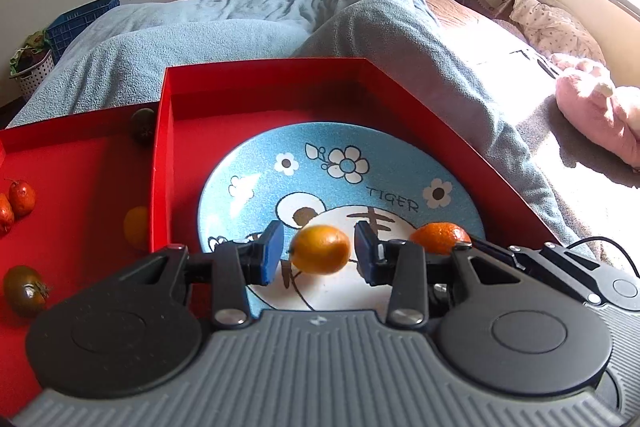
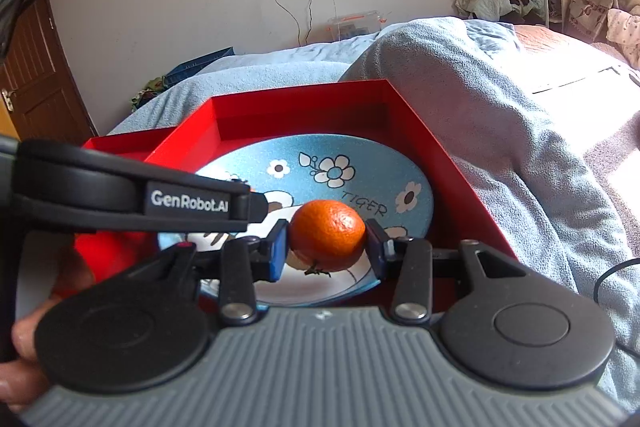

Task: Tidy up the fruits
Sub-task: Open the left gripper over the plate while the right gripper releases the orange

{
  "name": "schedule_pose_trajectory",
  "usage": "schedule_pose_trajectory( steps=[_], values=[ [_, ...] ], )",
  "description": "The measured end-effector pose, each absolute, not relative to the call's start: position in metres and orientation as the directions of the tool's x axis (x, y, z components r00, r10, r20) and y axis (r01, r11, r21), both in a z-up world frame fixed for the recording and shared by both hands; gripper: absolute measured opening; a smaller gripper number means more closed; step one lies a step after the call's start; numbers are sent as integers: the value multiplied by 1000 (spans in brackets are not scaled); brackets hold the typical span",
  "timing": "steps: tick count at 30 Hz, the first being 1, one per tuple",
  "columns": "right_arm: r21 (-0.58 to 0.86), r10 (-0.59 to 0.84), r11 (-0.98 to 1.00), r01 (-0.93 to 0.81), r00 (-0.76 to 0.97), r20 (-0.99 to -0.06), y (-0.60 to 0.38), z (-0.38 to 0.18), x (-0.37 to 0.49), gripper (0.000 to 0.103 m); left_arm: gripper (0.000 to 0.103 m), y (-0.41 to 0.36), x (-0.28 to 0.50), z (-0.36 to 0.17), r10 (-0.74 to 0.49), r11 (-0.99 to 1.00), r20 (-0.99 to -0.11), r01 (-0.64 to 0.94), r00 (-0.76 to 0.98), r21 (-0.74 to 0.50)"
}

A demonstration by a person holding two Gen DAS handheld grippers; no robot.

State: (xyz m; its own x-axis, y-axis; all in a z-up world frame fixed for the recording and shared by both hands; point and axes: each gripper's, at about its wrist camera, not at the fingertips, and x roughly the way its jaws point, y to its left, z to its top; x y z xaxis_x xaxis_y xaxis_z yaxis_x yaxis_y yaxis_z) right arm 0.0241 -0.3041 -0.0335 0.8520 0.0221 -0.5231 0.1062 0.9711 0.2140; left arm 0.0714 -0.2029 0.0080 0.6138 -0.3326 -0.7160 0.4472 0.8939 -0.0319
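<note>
A blue plate (image 1: 340, 195) with a tiger drawing lies in a red box (image 1: 264, 83); it also shows in the right wrist view (image 2: 360, 155). My left gripper (image 1: 319, 251) is open over the plate, with a yellow-orange kumquat (image 1: 320, 249) between its pads and small gaps on both sides. My right gripper (image 2: 327, 243) is shut on an orange mandarin (image 2: 327, 235) just above the plate. The mandarin (image 1: 440, 235) also shows in the left wrist view, partly hidden by the right gripper.
A second red tray (image 1: 80, 187) on the left holds red fruits (image 1: 20, 197), dark tomatoes (image 1: 25, 290) (image 1: 143, 123) and an orange fruit (image 1: 136, 227). The boxes rest on a bed with a blue blanket (image 1: 240, 27). A pink plush (image 1: 600, 115) lies at right.
</note>
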Motion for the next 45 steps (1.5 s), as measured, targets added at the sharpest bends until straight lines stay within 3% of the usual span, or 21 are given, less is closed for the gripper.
schedule_pose_trajectory(
  steps=[2, 6, 9, 26, 40, 45],
  values=[
    [211, 23, 972, 104, 850, -526, -303, -33, 24, 45, 46, -206, 68, 8, -341, 884, -711, 468, 615, -19],
    [205, 23, 974, 101, 849, -528, -303, -34, 24, 45, 61, -210, 61, 13, -345, 874, -690, 486, 636, 11],
    [202, 23, 974, 100, 848, -529, -303, -34, 25, 45, 66, -209, 56, 17, -355, 869, -677, 494, 645, 15],
    [158, 69, 987, 29, 809, -584, -291, -38, 40, 45, 70, -157, 23, 51, -361, 893, -603, 449, 711, -5],
    [205, 117, 979, 9, 795, -595, -297, -36, 44, 45, 71, -105, -13, 61, -335, 911, -569, 413, 751, 10],
    [163, 95, 987, -1, 815, -571, -293, -26, 46, 62, 73, -78, -14, 58, -300, 931, -568, 364, 766, 0]
  ],
)
